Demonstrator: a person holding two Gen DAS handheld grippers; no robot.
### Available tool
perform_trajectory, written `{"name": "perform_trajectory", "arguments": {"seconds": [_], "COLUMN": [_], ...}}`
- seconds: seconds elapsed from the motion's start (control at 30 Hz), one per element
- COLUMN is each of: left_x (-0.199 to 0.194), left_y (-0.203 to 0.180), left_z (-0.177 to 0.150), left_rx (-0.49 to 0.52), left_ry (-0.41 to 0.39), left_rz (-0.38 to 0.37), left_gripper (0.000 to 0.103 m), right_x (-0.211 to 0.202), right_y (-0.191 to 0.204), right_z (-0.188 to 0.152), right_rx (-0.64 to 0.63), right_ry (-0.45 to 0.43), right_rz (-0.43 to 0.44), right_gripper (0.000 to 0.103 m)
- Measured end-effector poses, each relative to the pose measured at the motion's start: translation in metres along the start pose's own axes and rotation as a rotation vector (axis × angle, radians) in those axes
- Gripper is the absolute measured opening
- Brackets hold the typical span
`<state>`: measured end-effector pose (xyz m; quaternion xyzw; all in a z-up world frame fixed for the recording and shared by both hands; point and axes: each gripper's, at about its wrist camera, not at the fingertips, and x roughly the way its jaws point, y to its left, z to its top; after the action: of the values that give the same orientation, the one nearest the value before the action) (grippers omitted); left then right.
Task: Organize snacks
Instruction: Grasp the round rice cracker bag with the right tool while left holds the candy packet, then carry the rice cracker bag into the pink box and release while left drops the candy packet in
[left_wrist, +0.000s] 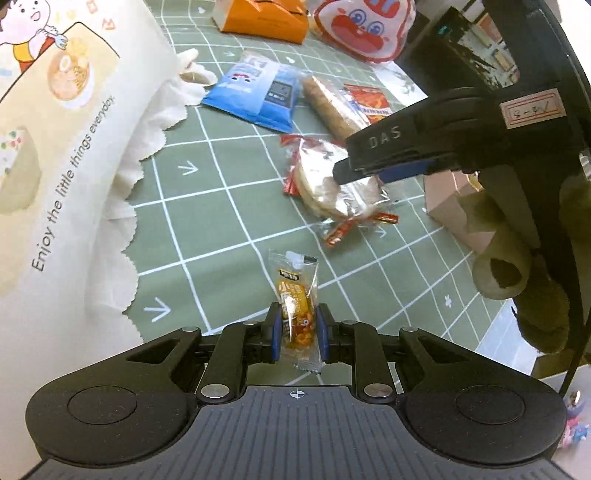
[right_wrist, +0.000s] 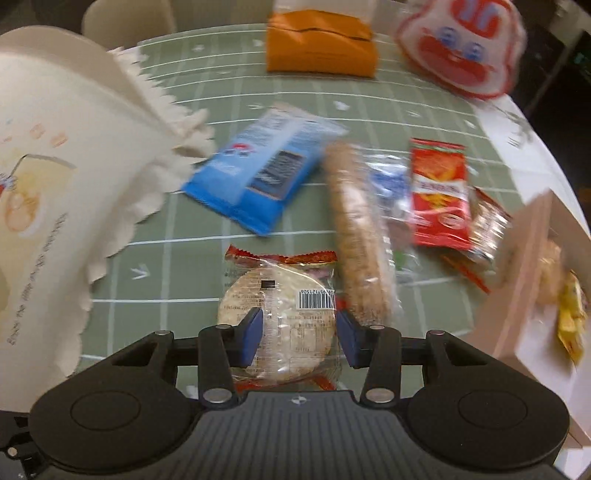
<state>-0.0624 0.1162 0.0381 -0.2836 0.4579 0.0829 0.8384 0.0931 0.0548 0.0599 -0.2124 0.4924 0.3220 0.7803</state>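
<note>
While our left gripper (left_wrist: 297, 330) pinches the yellow packet (left_wrist: 297, 295), our right gripper (right_wrist: 299, 338) straddles the cracker (right_wrist: 279, 321) half-open; its slick wrapper could slip as we squeeze.

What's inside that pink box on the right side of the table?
In the right wrist view, the pink box holds at least one yellow snack packet and something tan, too blurred to identify. Its wall hides whatever lies deeper inside.
</note>
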Motion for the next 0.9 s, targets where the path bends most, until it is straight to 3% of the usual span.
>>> {"name": "perform_trajectory", "arguments": {"seconds": [0.13,0.17,0.23,0.4,0.47,0.53,0.73,0.9], "left_x": [0.003,-0.001,0.001,0.001,0.001,0.003,0.011,0.019], "left_y": [-0.002,-0.001,0.001,0.003,0.001,-0.002,-0.024,-0.053], "left_z": [0.002,-0.002,-0.003,-0.003,-0.003,-0.004,-0.009,-0.016], "left_rx": [-0.015,-0.018,-0.022,-0.014,-0.003,0.004,0.060,0.123], "left_ry": [-0.010,-0.012,-0.012,-0.004,-0.003,0.002,0.025,0.053], "left_rz": [-0.001,0.002,0.009,0.022,0.022,0.017,-0.033,-0.099], "left_gripper": [0.023,0.023,0.023,0.023,0.023,0.023,0.023,0.023], "right_x": [-0.002,-0.002,0.006,0.028,0.022,0.009,-0.040,-0.071], "right_y": [-0.011,-0.011,-0.004,0.013,0.014,0.010,-0.028,-0.072], "right_z": [0.003,0.002,0.002,0.003,-0.001,-0.007,-0.046,-0.101], "right_rx": [0.092,0.105,0.113,0.109,0.099,0.066,0.122,0.222], "right_ry": [-0.004,-0.002,0.020,0.039,0.009,-0.007,-0.077,-0.089], "right_rz": [0.077,0.090,0.094,0.008,0.007,0.039,0.054,0.003], "right_gripper": [0.083,0.085,0.085,0.090,0.078,0.076,0.076,0.076]}}
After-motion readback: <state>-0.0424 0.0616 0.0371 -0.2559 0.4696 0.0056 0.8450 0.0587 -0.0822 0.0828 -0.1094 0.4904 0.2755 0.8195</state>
